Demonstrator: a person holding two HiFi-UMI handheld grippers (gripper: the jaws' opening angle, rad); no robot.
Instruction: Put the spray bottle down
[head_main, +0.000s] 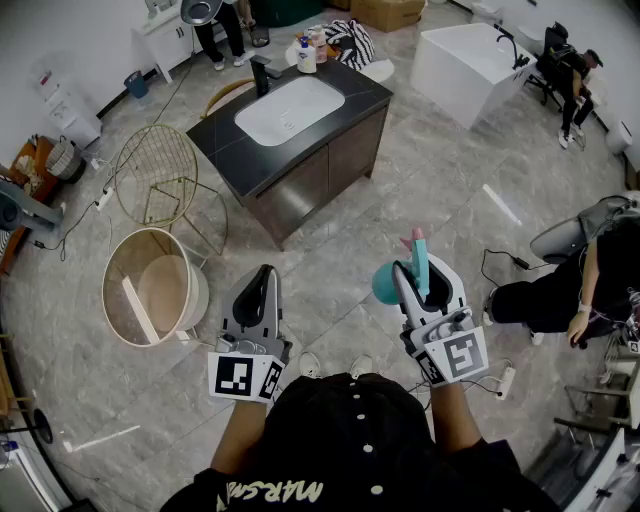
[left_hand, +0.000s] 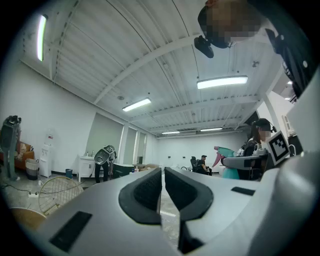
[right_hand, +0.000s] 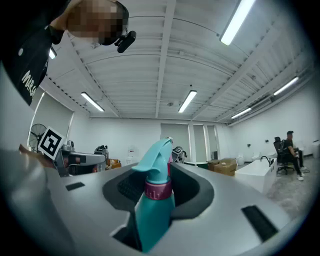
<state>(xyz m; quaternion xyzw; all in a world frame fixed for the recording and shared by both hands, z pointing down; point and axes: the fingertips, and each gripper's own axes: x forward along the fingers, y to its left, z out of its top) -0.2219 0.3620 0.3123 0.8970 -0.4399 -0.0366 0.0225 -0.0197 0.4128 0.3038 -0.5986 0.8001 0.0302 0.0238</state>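
You've got open floor (head_main: 430, 180) ahead, the sink cabinet (head_main: 335, 160) edge well apart from both grippers. Right gripper (head_main: 420, 272) jaws grasp the spray bottle (head_main: 385, 285) at its neck, upright, sprayer head on top. Left gripper (head_main: 264, 272) jaws are clenched, empty.

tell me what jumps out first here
A teal spray bottle sits clamped at its neck in the right claw, low right in the head view. Beside it the left claw is shut and empty, and ahead a black-topped vanity stands mid-floor.
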